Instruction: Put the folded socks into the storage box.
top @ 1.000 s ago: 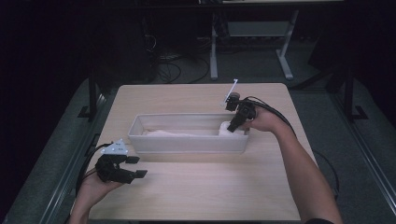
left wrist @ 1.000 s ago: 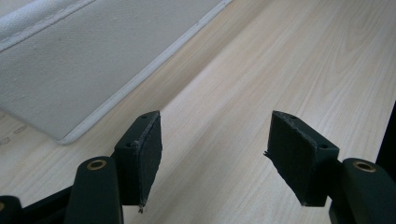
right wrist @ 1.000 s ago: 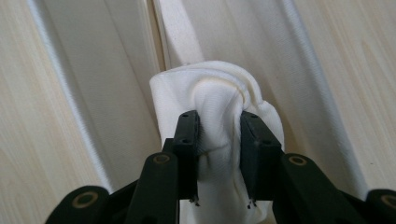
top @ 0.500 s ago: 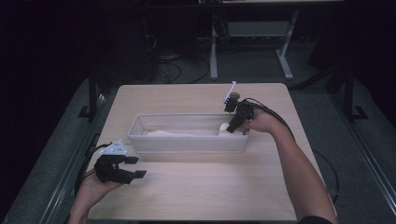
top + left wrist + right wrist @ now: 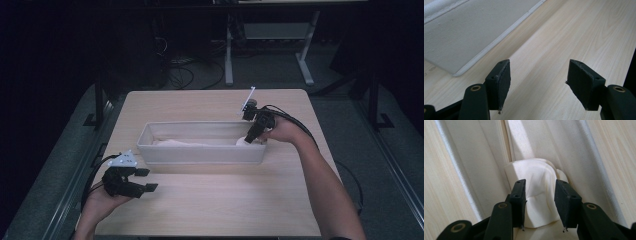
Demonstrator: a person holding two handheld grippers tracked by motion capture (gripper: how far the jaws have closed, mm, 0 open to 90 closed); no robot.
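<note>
At the right end of the long white bin (image 5: pixel 200 155), on the wooden table (image 5: pixel 225 210), the right gripper (image 5: pixel 251 136) dips over the rim w/ its jaws pointing down into the bin. Jaws have just been opening; in the right gripper view a folded white cloth (image 5: pixel 536 192) sits between them, & the pads (image 5: pixel 520 200) stand close on either side of it w/ a thin gap showing, so they don't look clamped on it. Cloth lies on the bin floor, pushed up against the bin's end wall; in the high view it's a pale lump (image 5: pixel 242 141) just inside the bin's right end. More white fabric (image 5: pixel 175 143) lies flat along the bin floor toward its left end.

Left gripper (image 5: pixel 142 180) is on the person's side of the bin, near the bin's left front corner but apart from it, low over bare table. Its jaws stand wide apart w/ nothing between them; the left gripper view has just wood grain (image 5: pixel 564 45) betw. the pads, & the bin's outer wall (image 5: pixel 461 32) off to one side. Person's left hand (image 5: pixel 102 200) holds it from below; right hand (image 5: pixel 282 131) grips the other one beside the bin's right end.
</note>
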